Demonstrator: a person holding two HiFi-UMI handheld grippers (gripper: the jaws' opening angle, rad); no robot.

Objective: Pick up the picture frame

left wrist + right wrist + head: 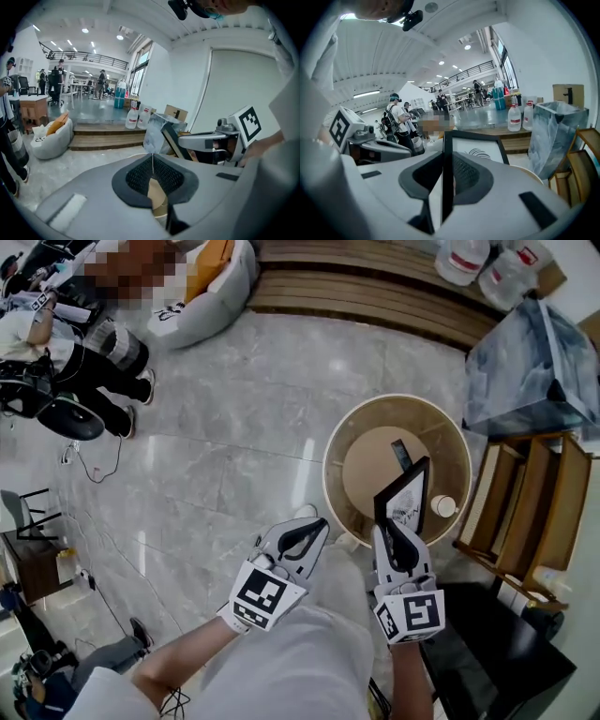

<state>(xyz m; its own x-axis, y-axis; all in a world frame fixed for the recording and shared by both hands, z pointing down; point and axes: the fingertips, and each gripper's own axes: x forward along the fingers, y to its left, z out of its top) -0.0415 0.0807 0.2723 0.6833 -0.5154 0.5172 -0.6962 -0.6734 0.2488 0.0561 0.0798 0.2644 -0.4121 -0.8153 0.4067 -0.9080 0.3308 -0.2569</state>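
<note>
The picture frame [410, 491] is black-edged with a white print and stands upright in the air over a round wooden table [339, 442]. My right gripper [397, 532] is shut on its lower edge; in the right gripper view the frame [480, 151] runs edge-on between the pads. My left gripper [313, 527] hangs beside it to the left, jaws shut with nothing between them, its pads meeting in the left gripper view [152, 161]. From there the frame [172, 137] shows as a dark slanted bar.
On the table rest a small white cup [443, 506] and a dark flat object [401, 454]. A wooden rack [531, 512] stands right of the table, a grey plastic bag [530, 357] beyond it. Wooden steps [375, 292], water bottles [487, 263] and a seated person [89, 357] lie farther off.
</note>
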